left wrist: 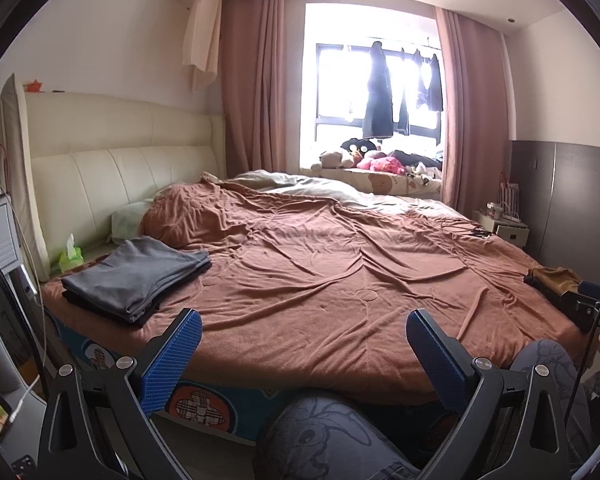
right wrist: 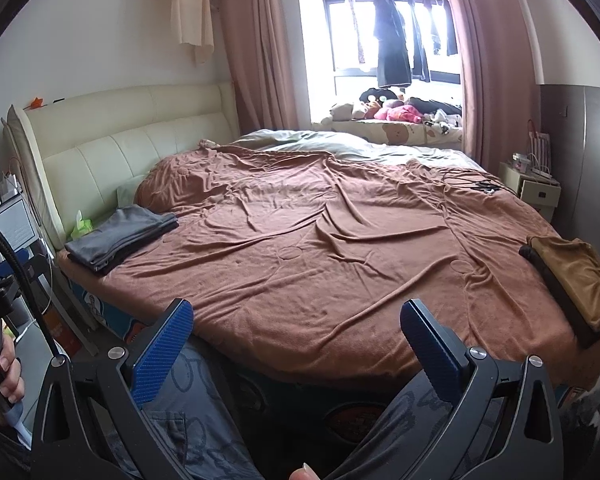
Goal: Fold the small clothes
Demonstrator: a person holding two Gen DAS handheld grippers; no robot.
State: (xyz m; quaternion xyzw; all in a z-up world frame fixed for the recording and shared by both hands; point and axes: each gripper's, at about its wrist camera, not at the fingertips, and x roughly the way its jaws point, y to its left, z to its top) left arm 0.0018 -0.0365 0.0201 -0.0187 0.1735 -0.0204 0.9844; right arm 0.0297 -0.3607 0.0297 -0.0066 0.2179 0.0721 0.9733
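Grippers, left gripper (left wrist: 304, 336) and right gripper (right wrist: 296, 326), gaped wide and empty over the bed's edge; the mustard garment (right wrist: 576, 280) lay far right, risking a one-layer pinch.

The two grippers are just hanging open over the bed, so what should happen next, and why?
Probably the right gripper should reach toward the tan garment at the bed's right edge. Both it and the left gripper are open and empty, the grey folded stack looks finished, and the tan piece lies nearest.
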